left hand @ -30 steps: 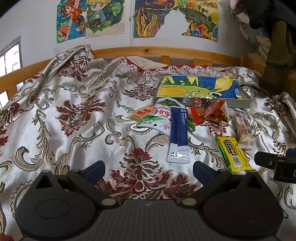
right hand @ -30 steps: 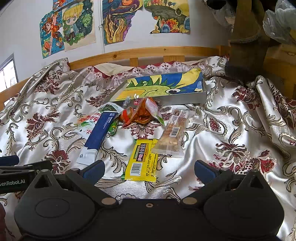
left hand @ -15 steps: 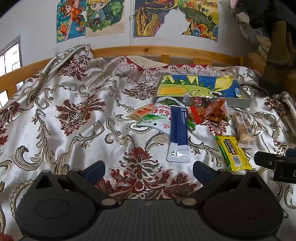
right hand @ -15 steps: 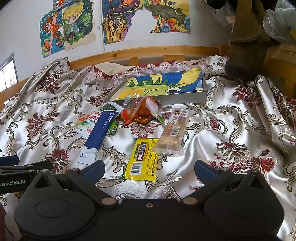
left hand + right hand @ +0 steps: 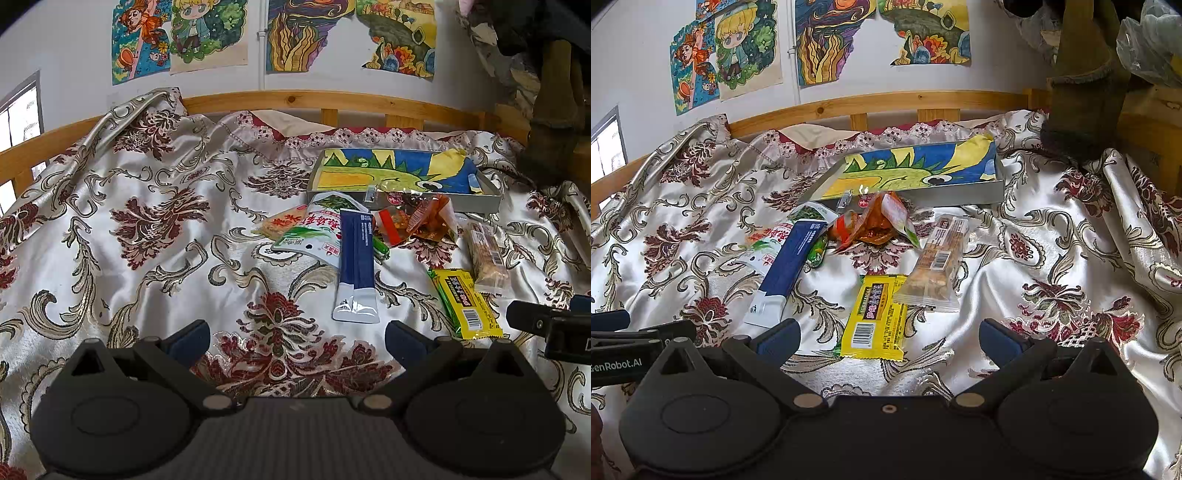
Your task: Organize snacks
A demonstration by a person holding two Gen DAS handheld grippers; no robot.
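Several snack packets lie on a patterned bedspread. A long blue packet (image 5: 356, 266) (image 5: 790, 266), a white-green pouch (image 5: 314, 232), an orange-red wrapper pile (image 5: 417, 221) (image 5: 875, 221), a clear cereal bar (image 5: 485, 258) (image 5: 934, 269) and a yellow packet (image 5: 463, 302) (image 5: 877, 317) lie in front of a shallow grey box with a colourful drawing (image 5: 402, 177) (image 5: 916, 170). My left gripper (image 5: 295, 339) is open and empty, short of the blue packet. My right gripper (image 5: 888, 339) is open and empty, just short of the yellow packet.
A wooden bed rail (image 5: 295, 103) (image 5: 886, 103) runs behind the bedspread below a wall with posters. A dark wooden post (image 5: 1086, 74) stands at the back right. The other gripper shows at the frame edge (image 5: 546, 325) (image 5: 631, 343).
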